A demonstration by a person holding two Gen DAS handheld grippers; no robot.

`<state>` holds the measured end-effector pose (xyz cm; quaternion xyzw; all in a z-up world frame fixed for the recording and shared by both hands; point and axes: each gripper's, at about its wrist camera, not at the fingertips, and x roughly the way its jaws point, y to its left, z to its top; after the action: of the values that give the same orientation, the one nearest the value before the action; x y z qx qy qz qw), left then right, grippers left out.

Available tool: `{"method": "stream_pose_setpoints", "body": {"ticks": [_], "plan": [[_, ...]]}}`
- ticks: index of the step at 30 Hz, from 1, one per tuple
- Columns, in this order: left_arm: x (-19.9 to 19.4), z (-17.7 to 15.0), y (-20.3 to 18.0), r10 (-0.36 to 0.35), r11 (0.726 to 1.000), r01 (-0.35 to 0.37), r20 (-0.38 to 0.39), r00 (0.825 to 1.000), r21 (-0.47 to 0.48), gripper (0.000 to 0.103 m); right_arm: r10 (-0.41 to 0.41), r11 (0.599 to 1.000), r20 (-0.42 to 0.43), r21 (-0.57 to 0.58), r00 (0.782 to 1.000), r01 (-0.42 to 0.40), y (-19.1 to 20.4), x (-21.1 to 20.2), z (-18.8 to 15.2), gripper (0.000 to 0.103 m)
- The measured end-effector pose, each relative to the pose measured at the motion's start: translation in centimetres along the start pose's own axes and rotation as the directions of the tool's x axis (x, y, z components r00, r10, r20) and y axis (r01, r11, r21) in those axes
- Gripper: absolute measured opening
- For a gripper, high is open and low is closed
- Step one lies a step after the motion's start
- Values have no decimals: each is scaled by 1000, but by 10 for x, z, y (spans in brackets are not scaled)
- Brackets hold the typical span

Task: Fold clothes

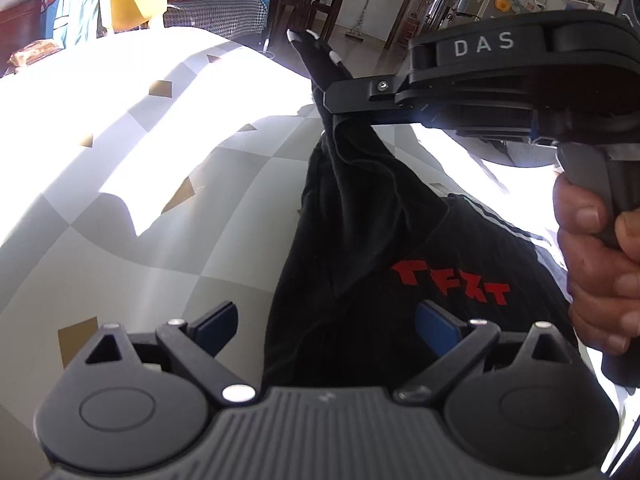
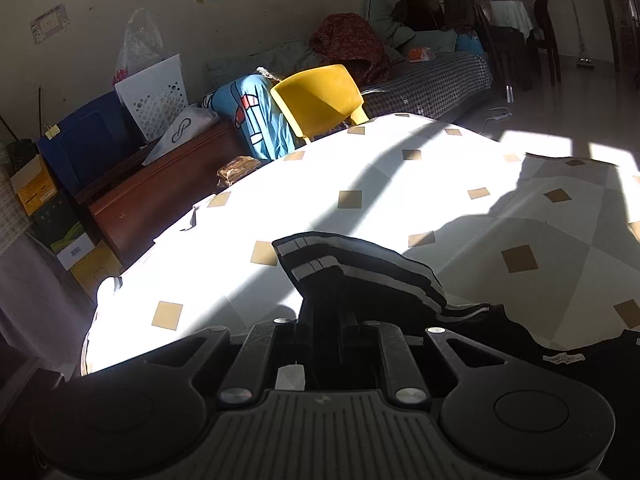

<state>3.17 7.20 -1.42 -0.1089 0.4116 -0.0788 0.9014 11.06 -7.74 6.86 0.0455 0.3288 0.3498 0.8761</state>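
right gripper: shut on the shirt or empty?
Shut on it. The right gripper has its fingers closed on a bunch of the black garment, which hangs from them above the table.

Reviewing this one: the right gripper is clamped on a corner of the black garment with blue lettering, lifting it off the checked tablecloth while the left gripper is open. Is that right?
One detail is wrong: the lettering on the black garment is red, not blue, as the left wrist view shows. The rest stands: the right gripper is clamped on a corner of it, lifting it off the checked tablecloth, and the left gripper is open.
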Motion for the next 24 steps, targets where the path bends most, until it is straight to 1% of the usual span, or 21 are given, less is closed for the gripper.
{"method": "stream_pose_setpoints", "body": {"ticks": [1, 2, 3, 4, 6, 8, 10, 11, 12, 13, 15, 17, 20, 22, 24], "plan": [[4, 1, 7, 53, 998, -53, -7, 999, -35, 96, 8, 1000, 1, -2, 1000, -8, 1, 0, 1, 18], [7, 2, 16, 111, 991, -113, -21, 994, -76, 96, 5, 1000, 8, -9, 1000, -5, 3, 0, 1, 19], [10, 3, 27, 155, 978, -159, -41, 987, -133, 96, -2, 1000, 16, -13, 1000, 2, 3, -1, 1, 22], [13, 3, 40, 187, 960, -197, -67, 980, -201, 96, -7, 1000, 18, -11, 1000, 7, 2, -2, 1, 26], [16, 2, 62, 237, 916, -262, -116, 964, -305, 96, -20, 1000, 21, 4, 1000, 20, -3, -4, 0, 27], [15, 0, 77, 294, 873, -329, -148, 944, -359, 96, -40, 999, 15, 22, 999, 40, -9, -5, 0, 28], [11, -2, 86, 353, 832, -394, -176, 919, -391, 96, -67, 997, -3, 27, 998, 67, -15, -4, -2, 30], [9, -3, 89, 365, 820, -405, -177, 914, -405, 96, -81, 996, -15, 25, 997, 81, -17, -3, -4, 30], [6, -2, 91, 362, 817, -399, -168, 917, -416, 96, -96, 995, -26, 22, 995, 96, -19, -3, -5, 30], [4, -1, 90, 359, 821, -392, -158, 920, -415, 96, -110, 994, -39, 20, 993, 111, -21, -2, -6, 30], [0, 2, 82, 370, 844, -390, -127, 920, -368, 96, -144, 989, -71, 8, 987, 145, -24, 1, -10, 31], [-3, 3, 73, 366, 866, -377, -98, 925, -329, 99, -161, 987, -103, -7, 982, 161, -27, 2, -16, 32], [-4, 4, 61, 313, 899, -321, -75, 947, -297, 99, -190, 982, -145, -9, 971, 191, -32, 1, -23, 34], [-6, 5, 49, 291, 915, -299, -69, 954, -272, 99, -199, 980, -158, -8, 967, 200, -36, -1, -27, 35], [-7, 6, 37, 264, 932, -271, -63, 962, -239, 99, -228, 973, -177, -12, 958, 229, -40, -5, -31, 36]]}}
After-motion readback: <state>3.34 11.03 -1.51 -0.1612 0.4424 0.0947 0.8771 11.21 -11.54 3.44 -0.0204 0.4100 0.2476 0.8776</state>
